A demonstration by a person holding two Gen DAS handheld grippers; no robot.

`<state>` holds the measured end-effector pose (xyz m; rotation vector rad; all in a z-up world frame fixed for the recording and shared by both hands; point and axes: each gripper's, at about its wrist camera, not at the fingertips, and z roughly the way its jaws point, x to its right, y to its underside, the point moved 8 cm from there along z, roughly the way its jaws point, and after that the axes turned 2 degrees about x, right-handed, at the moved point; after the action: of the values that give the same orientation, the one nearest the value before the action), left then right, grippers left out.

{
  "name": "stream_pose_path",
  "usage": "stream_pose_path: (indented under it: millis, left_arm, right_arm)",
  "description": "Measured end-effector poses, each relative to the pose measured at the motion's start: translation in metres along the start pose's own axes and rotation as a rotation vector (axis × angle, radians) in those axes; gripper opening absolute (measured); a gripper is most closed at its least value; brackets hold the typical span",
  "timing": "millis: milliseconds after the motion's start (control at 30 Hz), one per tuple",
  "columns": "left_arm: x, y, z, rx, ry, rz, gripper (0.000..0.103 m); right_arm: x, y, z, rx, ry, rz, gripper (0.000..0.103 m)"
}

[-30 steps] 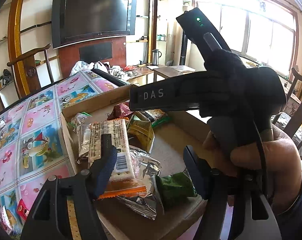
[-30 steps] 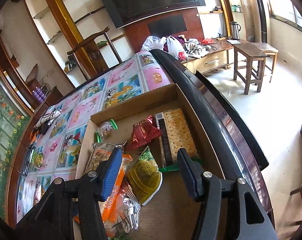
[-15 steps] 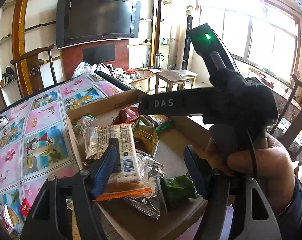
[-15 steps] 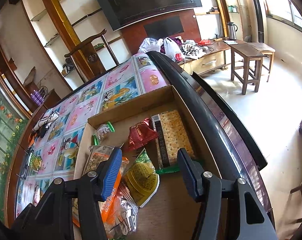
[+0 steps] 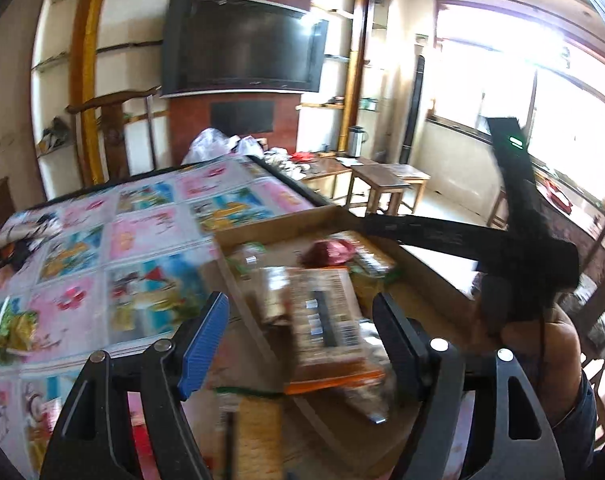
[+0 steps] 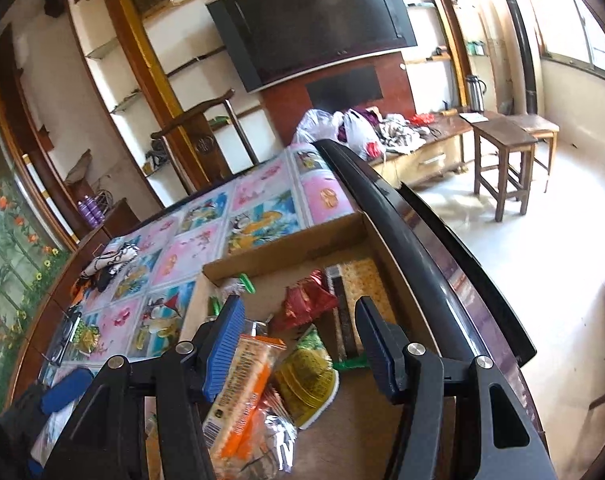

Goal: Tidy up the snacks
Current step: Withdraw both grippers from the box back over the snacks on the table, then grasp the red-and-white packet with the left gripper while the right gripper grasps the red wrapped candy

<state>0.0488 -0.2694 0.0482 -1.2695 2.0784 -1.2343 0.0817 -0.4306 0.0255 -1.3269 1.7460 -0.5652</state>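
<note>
Black tongs (image 6: pixel 298 336) with blue pads (image 6: pixel 225 350), silver screws.

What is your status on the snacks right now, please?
Left claw open, jaws just widened, nothing gripped. Right claw open over the snack packets. Packets loose in the cardboard box. Nothing blocking.

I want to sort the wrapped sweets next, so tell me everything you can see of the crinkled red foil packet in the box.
The crinkled red foil packet looks like shiny, creased foil with gold markings, bunched and closed. It lies inside the shallow brown cardboard box, toward its far end, beside the long cracker pack. Neither gripper touches it. The left wrist view shows it blurred.
</note>
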Motion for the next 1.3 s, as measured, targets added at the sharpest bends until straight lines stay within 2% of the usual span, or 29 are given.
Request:
stream_pose_path:
  millis: [167,300,500,667,767,833,933,1000,1133,1200,1300]
  left_arm:
    - [-0.068,0.01,-0.016,-0.019,-0.102,-0.064,0.074]
    - [-0.134,0.028,-0.03,-0.065,-0.179,-0.166,0.074]
    - [-0.205,0.058,-0.045,-0.138,-0.274,-0.283,0.074]
    - [-0.237,0.078,-0.045,-0.208,-0.307,-0.376,0.074]
    - [-0.243,0.083,-0.047,-0.228,-0.319,-0.389,0.074]
    - [-0.244,0.084,-0.051,-0.234,-0.324,-0.377,0.074]
    - [-0.249,0.088,-0.053,-0.243,-0.332,-0.387,0.074]
    - [-0.255,0.089,-0.055,-0.241,-0.327,-0.416,0.073]
    - [-0.258,0.086,-0.06,-0.223,-0.333,-0.43,0.072]
    - [-0.259,0.085,-0.062,-0.217,-0.331,-0.426,0.071]
    - [-0.26,0.086,-0.063,-0.219,-0.333,-0.426,0.071]
  right_arm:
    - [-0.011,-0.002,-0.003,0.03,-0.014,-0.044,0.062]
    - [-0.015,0.0,0.0,0.026,-0.005,-0.068,0.062]
    - [-0.014,0.001,0.002,0.024,0.01,-0.068,0.062]
    - [-0.015,0.0,-0.001,0.047,0.011,-0.071,0.062]
    - [-0.021,-0.002,-0.004,0.072,-0.006,-0.083,0.062]
    - [-0.032,0.0,-0.005,0.06,-0.054,-0.085,0.062]
    - [-0.077,0.016,-0.008,-0.02,-0.24,-0.128,0.062]
    - [-0.12,0.038,-0.01,-0.109,-0.343,-0.22,0.062]
    - [-0.189,0.087,-0.001,-0.267,-0.395,-0.37,0.062]
    - [-0.214,0.115,0.013,-0.342,-0.38,-0.449,0.062]
    - [-0.232,0.144,0.036,-0.431,-0.337,-0.521,0.062]
